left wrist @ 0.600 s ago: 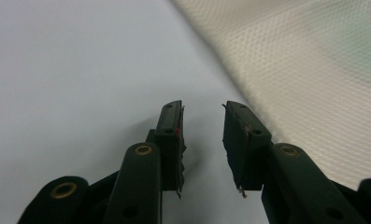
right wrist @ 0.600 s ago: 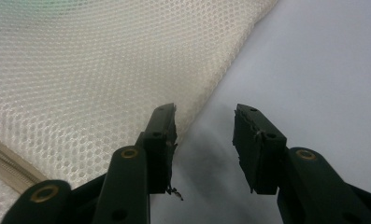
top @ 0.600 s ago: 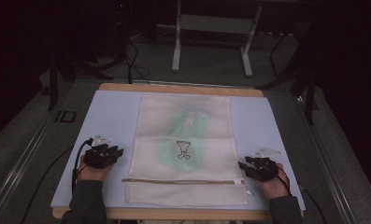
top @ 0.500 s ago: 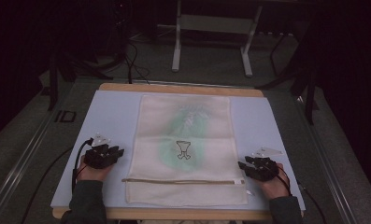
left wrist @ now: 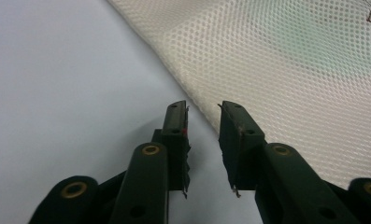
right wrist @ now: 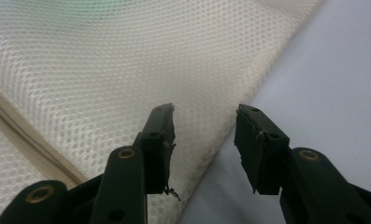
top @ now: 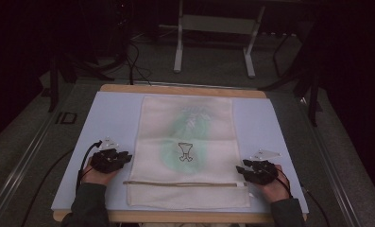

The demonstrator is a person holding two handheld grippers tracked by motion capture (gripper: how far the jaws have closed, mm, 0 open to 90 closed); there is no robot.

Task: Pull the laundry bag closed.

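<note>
A cream mesh laundry bag (top: 187, 151) lies flat on the pale blue table mat (top: 109, 118), with something green inside and a zipper strip (top: 185, 183) across its near end. My left gripper (top: 123, 156) rests on the mat at the bag's left edge. Its jaws stand a little apart over that edge of the mesh (left wrist: 276, 70), gripper (left wrist: 203, 109) open, nothing held. My right gripper (top: 241, 169) sits at the bag's right edge near the zipper. Its jaws straddle the mesh edge (right wrist: 127, 60), gripper (right wrist: 205, 112) open and empty.
The mat lies on a wooden tabletop (top: 185, 88). Beyond the table, on dark carpet, stand a white metal frame (top: 213, 28) and dark stands with cables (top: 128, 52). Bare mat flanks the bag on both sides.
</note>
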